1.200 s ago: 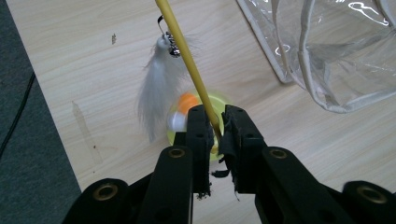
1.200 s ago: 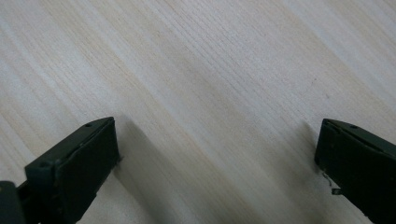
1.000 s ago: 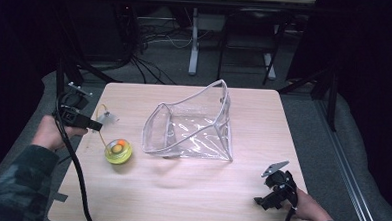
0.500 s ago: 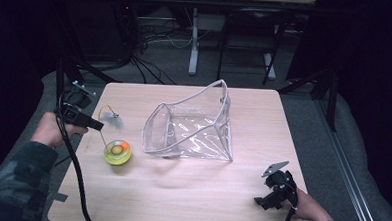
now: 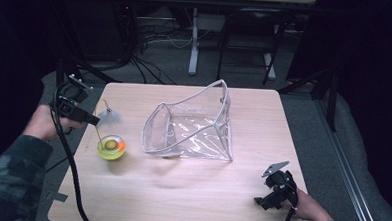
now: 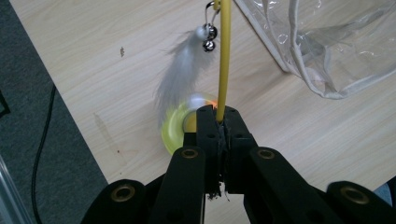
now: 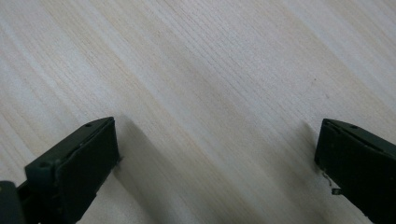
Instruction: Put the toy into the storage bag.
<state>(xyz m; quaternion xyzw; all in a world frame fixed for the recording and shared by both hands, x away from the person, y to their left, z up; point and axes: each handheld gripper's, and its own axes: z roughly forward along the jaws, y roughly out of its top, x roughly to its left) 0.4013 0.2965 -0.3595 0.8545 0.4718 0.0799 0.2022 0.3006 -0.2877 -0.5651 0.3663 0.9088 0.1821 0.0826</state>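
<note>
Left claw [image 5: 94, 120] sits at the left edge of the tabletop [image 5: 180, 200], held by the person's left hand [image 5: 46, 121]. Its jaws are pinched together on a thin yellow rod [image 6: 223, 56]; in the left gripper view the rod runs straight up out of the jaw tips.

The rod rises from a yellow round toy base [image 5: 111, 148] that rests on the tabletop just below the claw tip, with an orange ball [image 5: 121, 146] in it. In the left gripper view the base [image 6: 173, 128] is partly hidden behind the jaws.

A white feather [image 6: 180, 70] and two small metal bells [image 6: 209, 38] hang from the top end of the rod. In the high view the feather [image 5: 108, 115] is a pale blur just right of the claw.

Mid-tabletop: a clear plastic bag [image 5: 193, 125] with white edging, standing open, mouth facing left toward the toy. It is near the toy but not touching it. A corner of the bag [image 6: 327, 51] shows in the left gripper view, upper right.

Right claw [image 5: 264, 199] is at the near right corner of the tabletop, in the person's right hand [image 5: 307, 205], well apart from the bag. Jaws spread wide, nothing between them, just bare wood [image 7: 210, 93] under them.
</note>
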